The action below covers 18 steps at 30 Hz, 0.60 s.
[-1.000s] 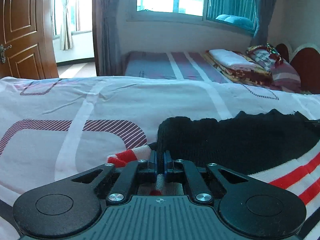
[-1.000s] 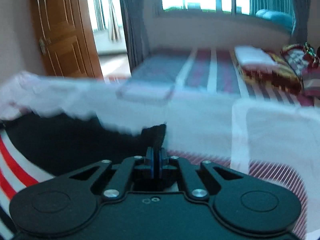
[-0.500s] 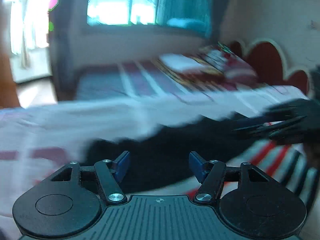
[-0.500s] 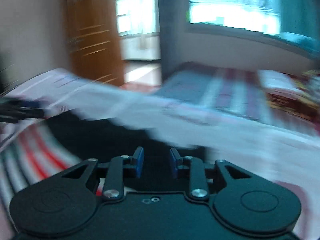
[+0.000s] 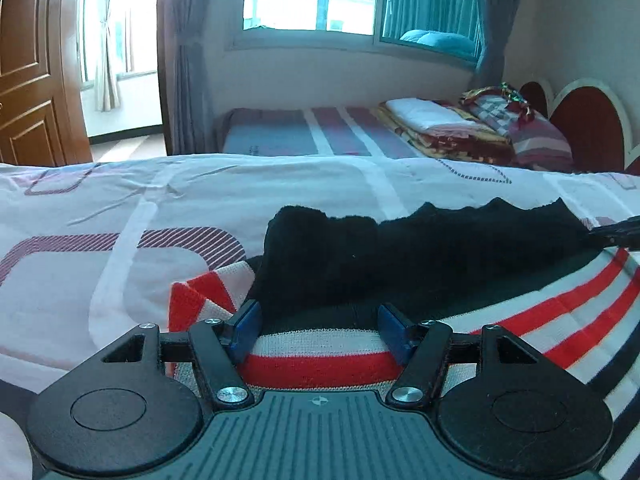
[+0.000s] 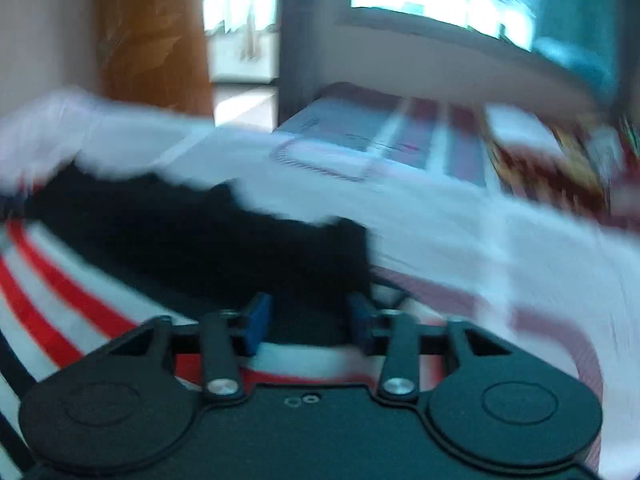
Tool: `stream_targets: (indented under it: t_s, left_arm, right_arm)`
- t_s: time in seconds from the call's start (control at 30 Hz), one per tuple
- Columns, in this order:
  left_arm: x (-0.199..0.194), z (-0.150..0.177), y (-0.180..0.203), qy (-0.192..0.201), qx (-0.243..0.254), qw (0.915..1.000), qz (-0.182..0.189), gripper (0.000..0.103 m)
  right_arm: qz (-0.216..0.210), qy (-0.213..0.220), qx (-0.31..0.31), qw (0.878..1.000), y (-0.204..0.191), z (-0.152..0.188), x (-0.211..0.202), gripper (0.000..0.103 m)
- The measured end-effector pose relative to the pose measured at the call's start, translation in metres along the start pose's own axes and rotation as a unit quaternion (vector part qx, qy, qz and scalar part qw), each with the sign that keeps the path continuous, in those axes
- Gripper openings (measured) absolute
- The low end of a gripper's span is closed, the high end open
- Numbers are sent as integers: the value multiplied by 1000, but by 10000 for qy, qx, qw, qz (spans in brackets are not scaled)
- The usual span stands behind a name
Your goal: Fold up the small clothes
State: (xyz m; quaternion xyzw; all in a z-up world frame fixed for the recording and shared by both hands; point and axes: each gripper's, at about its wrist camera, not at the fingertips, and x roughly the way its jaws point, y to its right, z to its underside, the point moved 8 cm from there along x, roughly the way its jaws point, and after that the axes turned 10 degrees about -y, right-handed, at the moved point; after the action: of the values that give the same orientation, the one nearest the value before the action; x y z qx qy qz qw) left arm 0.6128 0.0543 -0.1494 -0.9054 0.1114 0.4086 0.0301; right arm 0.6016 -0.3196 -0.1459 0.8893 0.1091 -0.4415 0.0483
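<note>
I am holding the left gripper with its jaws standing apart and nothing clamped, just over the knitted sweater, and the right gripper is likewise parted and empty. The sweater is lying on the near part of the bedspread, its black band folded over the red and white stripes. I am judging it soft, light and floppy, so I am favouring pinches at its corners. The folded blankets are sitting well apart, blocking nothing

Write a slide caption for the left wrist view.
Open left claw poised over a folded black, red and white striped knit garment on a patterned bedspread.
</note>
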Motion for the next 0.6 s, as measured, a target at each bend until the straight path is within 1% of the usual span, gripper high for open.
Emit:
stream_targets:
  t_s: [0.03, 0.07, 0.1, 0.13, 0.17, 0.23, 0.3, 0.33, 0.37, 0.4, 0.43, 0.47, 0.5, 0.53, 0.57, 0.6]
  left_arm:
    - [0, 0, 3, 3, 43, 9999, -93, 65]
    - [-4, -2, 9, 23, 62, 9998, -162, 65]
    - [-10, -4, 19, 99, 86, 9999, -106, 65]
    - [-20, -3, 33, 222, 95, 9997, 46, 65]
    - [-26, -3, 45, 289, 118, 9993, 194, 73]
    - [-37, 0, 74, 391, 245, 9984, 329, 83]
    - [-38, 3, 101, 433, 405, 9970, 494, 83]
    - [-39, 6, 109, 448, 412, 9968, 526, 83]
    - [-36, 10, 114, 342, 429, 9969, 564, 83]
    - [-29, 17, 116, 167, 448, 9977, 487, 83]
    - [-26, 23, 116, 25, 487, 9980, 402, 83]
    - [-24, 30, 111, -41, 528, 9981, 325, 83]
    - [-26, 36, 101, 4, 524, 9982, 276, 83]
    - [-30, 41, 89, 15, 436, 9988, 218, 86]
    - [-35, 45, 72, -2, 279, 9995, 144, 89]
    - [-41, 51, 56, 1, 181, 9998, 55, 89]
  right_arm:
    - [26, -9, 64, 10000, 0, -1, -4, 26]
    - [116, 50, 95, 9999, -4, -3, -11, 38]
    - [160, 165, 76, 9997, -10, -5, -19, 40]
    - [55, 342, 4, 9994, -22, -7, -31, 41]
    - [-112, 449, -66, 9989, -36, -7, -39, 44]
    - [-466, 446, -404, 9971, -76, 0, -45, 48]
    - [-719, 309, -757, 9941, -112, 10, -40, 48]
    - [-815, 238, -908, 9922, -131, 14, -35, 48]
    - [-861, 193, -1048, 9906, -144, 17, -33, 48]
    - [-890, 138, -1196, 9887, -155, 22, -30, 47]
    - [-806, 51, -1325, 9879, -161, 28, -26, 43]
    - [-653, -39, -1427, 9876, -161, 34, -23, 46]
    - [-608, -65, -1494, 9869, -159, 38, -24, 46]
    - [-555, -91, -1522, 9867, -155, 38, -28, 47]
    - [-465, -100, -1513, 9873, -147, 42, -32, 51]
    - [-363, -105, -1433, 9890, -130, 47, -39, 56]
